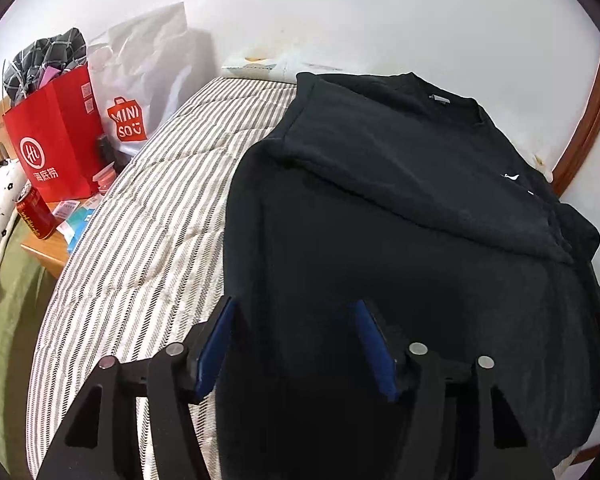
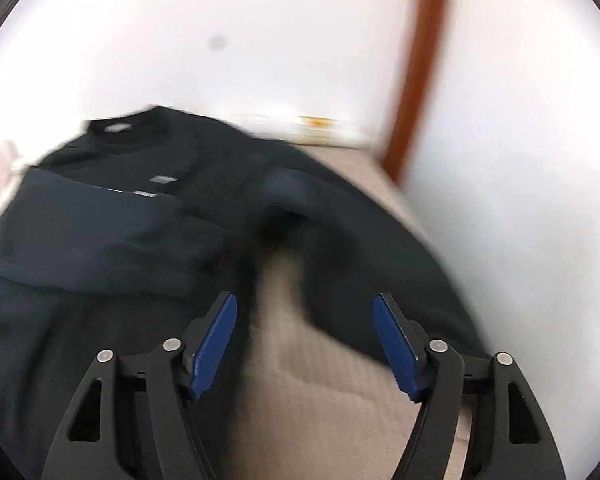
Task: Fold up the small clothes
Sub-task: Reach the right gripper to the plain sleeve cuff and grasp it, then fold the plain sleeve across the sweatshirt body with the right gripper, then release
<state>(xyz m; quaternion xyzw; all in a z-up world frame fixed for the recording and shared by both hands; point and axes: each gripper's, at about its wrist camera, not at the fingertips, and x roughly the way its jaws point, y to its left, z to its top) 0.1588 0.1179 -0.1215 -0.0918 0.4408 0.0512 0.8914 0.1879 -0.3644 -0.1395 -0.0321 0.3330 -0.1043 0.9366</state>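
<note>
1. While both jaws stand apart, your left gripper (image 1: pixel 294 344) and right gripper (image 2: pixel 304 344) hold nothing.
2. Beyond them, the sweatshirt (image 1: pixel 400 220) lies on the bed (image 1: pixel 148 216), one sleeve folded across.
3. Next, you likely take the other sleeve (image 2: pixel 340 248).

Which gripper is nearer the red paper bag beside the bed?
Left. The left gripper hangs over the black top's near edge, the red bag on its side; the right gripper is over the opposite sleeve.
</note>
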